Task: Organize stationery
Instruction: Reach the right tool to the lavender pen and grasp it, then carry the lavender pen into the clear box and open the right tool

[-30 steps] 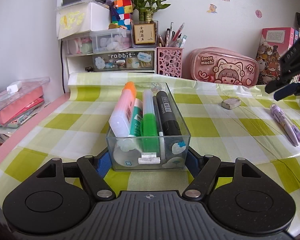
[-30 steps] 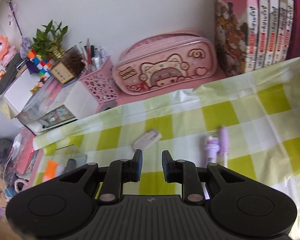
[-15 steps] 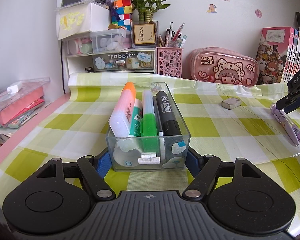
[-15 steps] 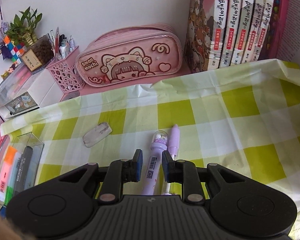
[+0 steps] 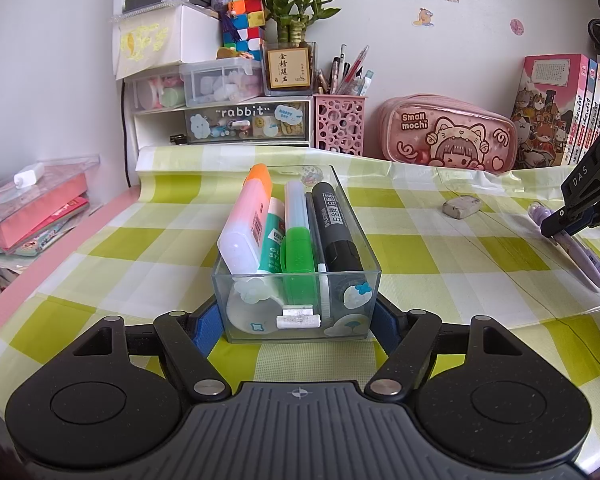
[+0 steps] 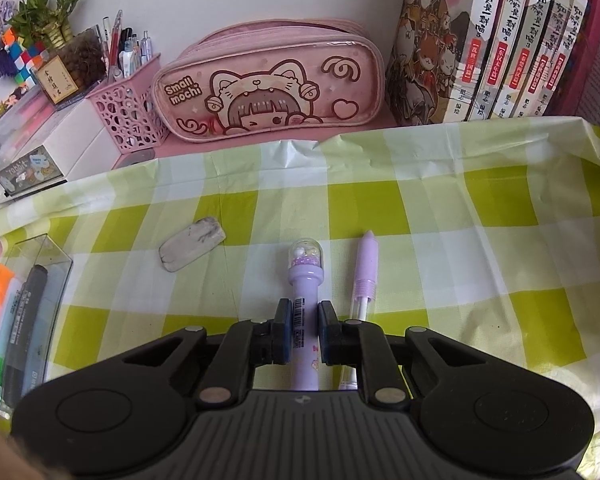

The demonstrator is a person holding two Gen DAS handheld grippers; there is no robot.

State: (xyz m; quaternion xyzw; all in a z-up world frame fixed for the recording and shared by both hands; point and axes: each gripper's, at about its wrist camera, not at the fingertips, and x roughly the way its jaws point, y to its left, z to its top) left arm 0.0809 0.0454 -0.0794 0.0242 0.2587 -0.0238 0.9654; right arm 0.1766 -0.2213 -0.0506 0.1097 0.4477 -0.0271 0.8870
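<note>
My left gripper (image 5: 296, 320) is shut on a clear plastic box (image 5: 362, 240), its blue pads against the two side walls. The box stands on the green checked cloth and holds highlighters, a glue stick and a black marker (image 5: 336, 228). My right gripper (image 6: 304, 320) points down at the cloth. Its jaws are closing on a purple pen with a clear dome top (image 6: 306, 276), and the pads touch its barrel. A second, lilac pen (image 6: 366, 268) lies just right of it. A grey eraser (image 6: 192, 248) lies to the left, between pen and box.
Along the wall stand a pink "Small mochi" pencil case (image 6: 272, 88), a pink perforated pen holder (image 5: 340, 124), a row of books (image 6: 496, 40) and a white drawer unit (image 5: 224, 120). Red folders (image 5: 32, 208) are stacked off the cloth's left edge.
My right gripper swung right from the eraser, came down over the dome-topped pen and narrowed its jaws onto the barrel. The left gripper and the box stayed put.
</note>
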